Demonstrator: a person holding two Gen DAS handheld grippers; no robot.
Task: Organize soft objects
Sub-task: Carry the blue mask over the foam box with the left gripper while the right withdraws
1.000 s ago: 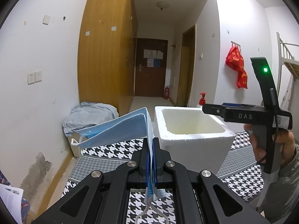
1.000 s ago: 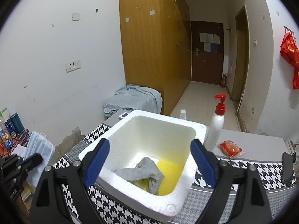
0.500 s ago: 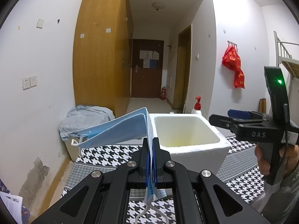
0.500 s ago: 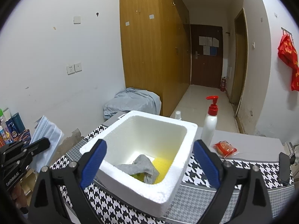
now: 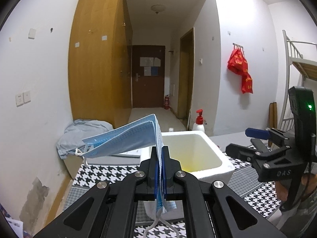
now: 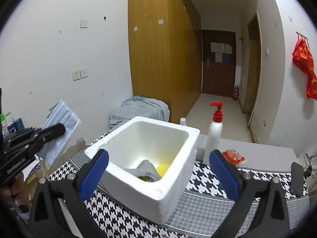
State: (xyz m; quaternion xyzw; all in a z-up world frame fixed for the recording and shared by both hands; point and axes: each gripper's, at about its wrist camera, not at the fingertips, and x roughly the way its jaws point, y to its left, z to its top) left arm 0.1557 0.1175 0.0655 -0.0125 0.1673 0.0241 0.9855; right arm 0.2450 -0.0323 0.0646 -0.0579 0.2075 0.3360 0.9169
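Two grippers up: left gripper (image 5: pixel 159 170) pinches blue face masks (image 5: pixel 126 141); right gripper (image 6: pixel 158 174), jaws just opening, straddles the foam box (image 6: pixel 174 182) rim, nothing between.

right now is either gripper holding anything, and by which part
The left gripper is shut on a stack of blue face masks, pinched near one short end. The right gripper, whose jaws have just been opening, holds nothing above the foam box.

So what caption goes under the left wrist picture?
Left gripper clamps blue face masks near the foam box.
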